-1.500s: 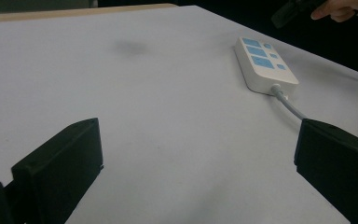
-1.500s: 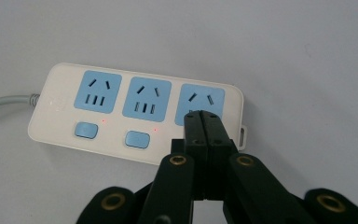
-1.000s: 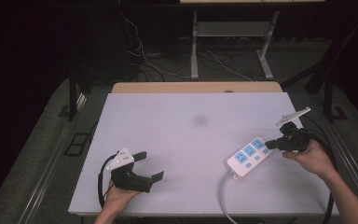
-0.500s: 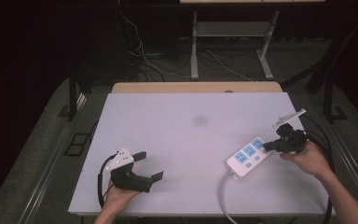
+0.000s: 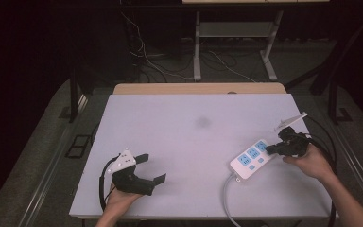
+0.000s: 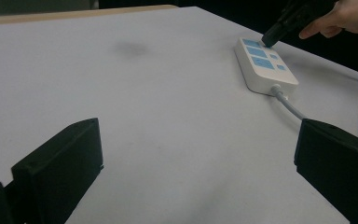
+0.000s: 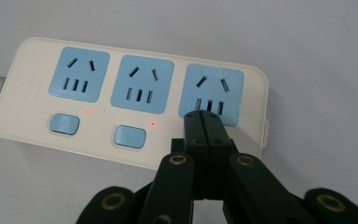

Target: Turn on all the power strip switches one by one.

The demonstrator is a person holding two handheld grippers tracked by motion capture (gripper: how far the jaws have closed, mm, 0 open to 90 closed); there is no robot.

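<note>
My left tool rests near the front left edge of the white table, jaws spread wide with nothing between them, and I keep it parked there, well apart from the work. Farther along, on the right side of the table, lies the white power strip, its grey cord trailing toward the front edge. My right tool has its jaws pinched fully together, holding nothing, and I use the joined tip as a single prod over the third switch position, just below the third blue socket. Two blue switch buttons beside it each show a small red light; the third button is hidden under the tip, so I cannot tell whether it is on. I judge the step to be pressing that last switch. To do it well I bear straight down, keeping the tip off the socket slots, and push gently enough that the strip does not skid toward the table's right edge.
</note>
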